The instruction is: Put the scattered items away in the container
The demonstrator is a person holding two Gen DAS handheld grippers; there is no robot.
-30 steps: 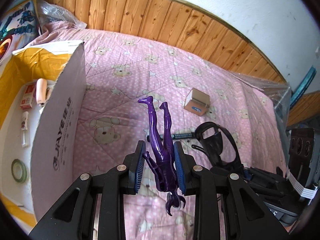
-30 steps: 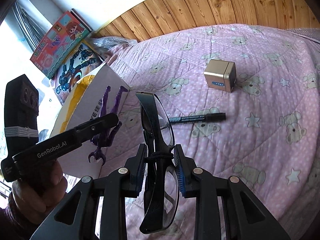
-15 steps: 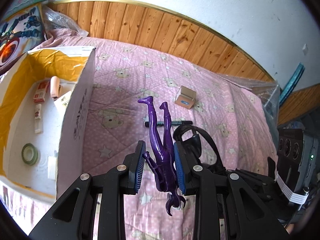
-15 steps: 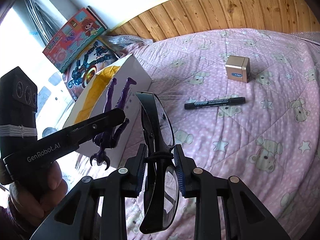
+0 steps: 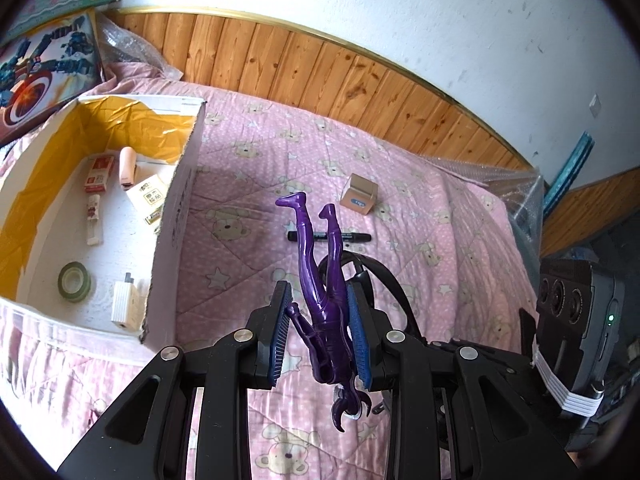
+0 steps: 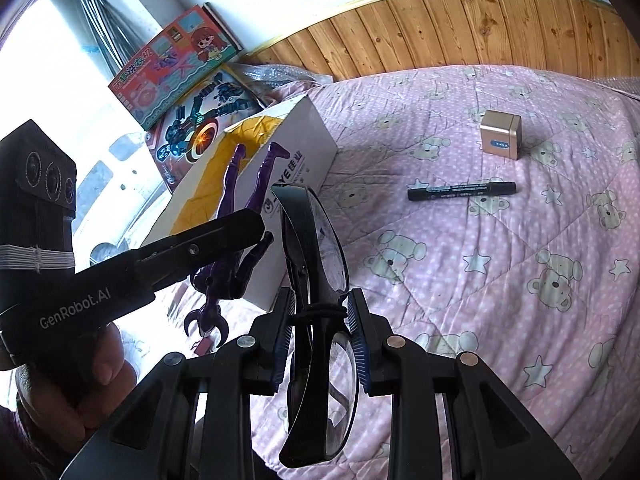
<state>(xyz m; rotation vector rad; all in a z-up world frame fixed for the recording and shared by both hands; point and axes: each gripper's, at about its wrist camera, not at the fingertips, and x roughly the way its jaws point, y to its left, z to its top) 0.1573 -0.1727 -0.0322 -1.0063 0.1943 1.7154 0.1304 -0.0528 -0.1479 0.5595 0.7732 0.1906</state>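
Left gripper (image 5: 320, 312): I have it clamped on the purple figurine (image 5: 326, 300), the blue pads pressing its torso from both sides. The toy hangs head down towards me, legs pointing away.

Right gripper (image 6: 320, 316): my jaws are pinched narrow on the folded black glasses (image 6: 320, 272), gripped at the bridge. One lens sticks out past the fingertips, the other sits below them, closer to me.

Cardboard box (image 5: 176, 216): this is my landmark. It sits open on the pink quilt (image 5: 248, 208), white outside, yellow tape lining its inner walls. From the left wrist view it lies left of the figurine, which I hold just outside its near wall, not over the opening.

Inside the box: a green tape roll (image 5: 74, 282), a white adapter block (image 5: 125, 304), a red-and-white packet (image 5: 97, 174), a pale pink tube (image 5: 127, 166), and a few small paper items I cannot identify.

Black marker (image 6: 462, 190): lying flat on the quilt, well to the right of the box.

Gold cube (image 6: 501, 140): resting on the quilt beyond the marker, further from the box, apart from the pen.

Toy boxes (image 6: 176, 68): two colourful cartons lean behind the box's far side, against the wall.

Person's hand (image 6: 72, 380): wrapped around the left tool's handle, below and left of the box in the right wrist view.
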